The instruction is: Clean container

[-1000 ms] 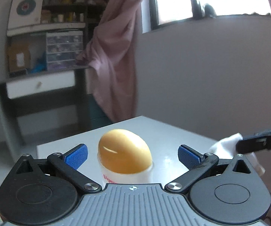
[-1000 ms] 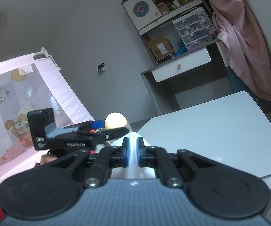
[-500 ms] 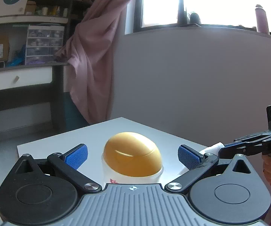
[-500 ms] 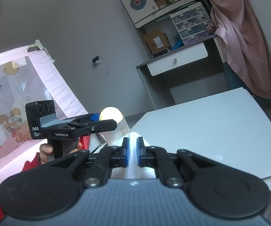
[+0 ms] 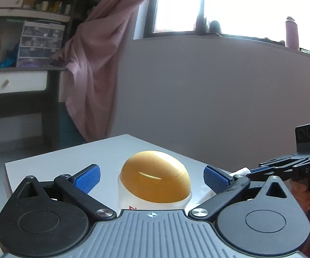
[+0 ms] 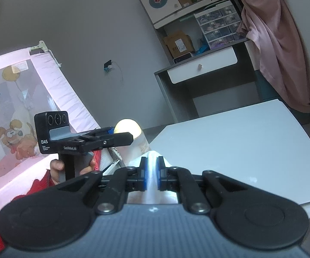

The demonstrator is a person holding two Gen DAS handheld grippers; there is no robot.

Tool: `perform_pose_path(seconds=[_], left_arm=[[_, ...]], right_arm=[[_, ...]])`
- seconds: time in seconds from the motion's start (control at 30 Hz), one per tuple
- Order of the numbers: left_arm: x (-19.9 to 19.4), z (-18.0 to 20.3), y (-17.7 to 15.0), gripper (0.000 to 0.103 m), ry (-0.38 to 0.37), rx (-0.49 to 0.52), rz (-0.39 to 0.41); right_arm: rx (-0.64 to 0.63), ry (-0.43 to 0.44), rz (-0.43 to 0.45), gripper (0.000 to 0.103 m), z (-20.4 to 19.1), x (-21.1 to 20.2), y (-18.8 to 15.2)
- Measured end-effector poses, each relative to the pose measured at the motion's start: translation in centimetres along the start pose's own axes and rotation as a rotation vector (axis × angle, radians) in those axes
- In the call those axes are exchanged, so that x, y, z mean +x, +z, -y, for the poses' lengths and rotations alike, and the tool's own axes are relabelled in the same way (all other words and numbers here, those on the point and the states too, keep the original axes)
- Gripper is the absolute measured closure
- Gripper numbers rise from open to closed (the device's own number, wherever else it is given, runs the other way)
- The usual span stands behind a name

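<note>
A white container with a rounded orange lid (image 5: 155, 176) stands on the white table (image 5: 68, 157). My left gripper (image 5: 151, 178) is open around it, and both blue pads (image 5: 88, 178) stand clear of its sides. In the right wrist view the same container (image 6: 131, 129) shows behind the left gripper (image 6: 120, 138), held by a hand. My right gripper (image 6: 152, 172) is shut on a white cloth (image 6: 151, 157), whose tip pokes out past the pads. It reaches in from the right (image 5: 260, 171), the cloth (image 5: 239, 172) just beside the container.
The table's (image 6: 241, 142) top stretches away to the right of the container. A desk with a drawer (image 6: 202, 67) and shelves stands beyond, a pink curtain (image 5: 94, 75) hangs by the window, and a pink mesh playpen (image 6: 25, 107) is on the left.
The left gripper has sunk and swung towards the window, staying open around the container. The right gripper with its cloth shows further into the left view; it has hardly moved.
</note>
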State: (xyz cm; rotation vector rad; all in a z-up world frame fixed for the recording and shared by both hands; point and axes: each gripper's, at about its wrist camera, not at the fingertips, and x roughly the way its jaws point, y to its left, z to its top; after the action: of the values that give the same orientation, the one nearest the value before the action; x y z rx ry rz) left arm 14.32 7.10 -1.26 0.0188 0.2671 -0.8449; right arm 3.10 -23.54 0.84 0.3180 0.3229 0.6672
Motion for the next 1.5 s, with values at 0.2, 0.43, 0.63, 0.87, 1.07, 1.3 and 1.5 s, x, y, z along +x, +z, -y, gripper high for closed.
perform_pose_path(seconds=[0.2,0.43,0.63,0.87,1.07,1.3,1.5], left_arm=[[0.5,-0.2,0.1,0.002,-0.022,0.002,0.012],[1.0,0.0,0.0,0.038,-0.023,0.028,0.009],[1.1,0.5,0.6,0.038,0.023,0.021,-0.008],[0.6,3.0,1.0,0.038,0.218,-0.008,-0.005],[0.9,4.5,2.7,0.039,0.376,-0.071,-0.045],[0.9,5.4,4.4,0.039,0.490,-0.115,-0.060],[1.6,6.2,5.8,0.039,0.621,-0.166,-0.083]], right_arm=[[0.003,-0.002,0.000,0.095,-0.1,0.0,-0.3],[0.003,-0.001,0.006,0.095,-0.3,-0.5,-0.5],[0.010,-0.004,0.008,0.095,0.1,-0.3,-0.3],[0.012,0.006,0.004,0.095,0.2,-0.1,-0.7],[0.016,0.015,0.007,0.095,0.1,-0.1,-0.5],[0.021,0.025,0.013,0.095,0.1,-0.4,-0.6],[0.022,0.032,0.024,0.095,0.4,-0.7,-0.5]])
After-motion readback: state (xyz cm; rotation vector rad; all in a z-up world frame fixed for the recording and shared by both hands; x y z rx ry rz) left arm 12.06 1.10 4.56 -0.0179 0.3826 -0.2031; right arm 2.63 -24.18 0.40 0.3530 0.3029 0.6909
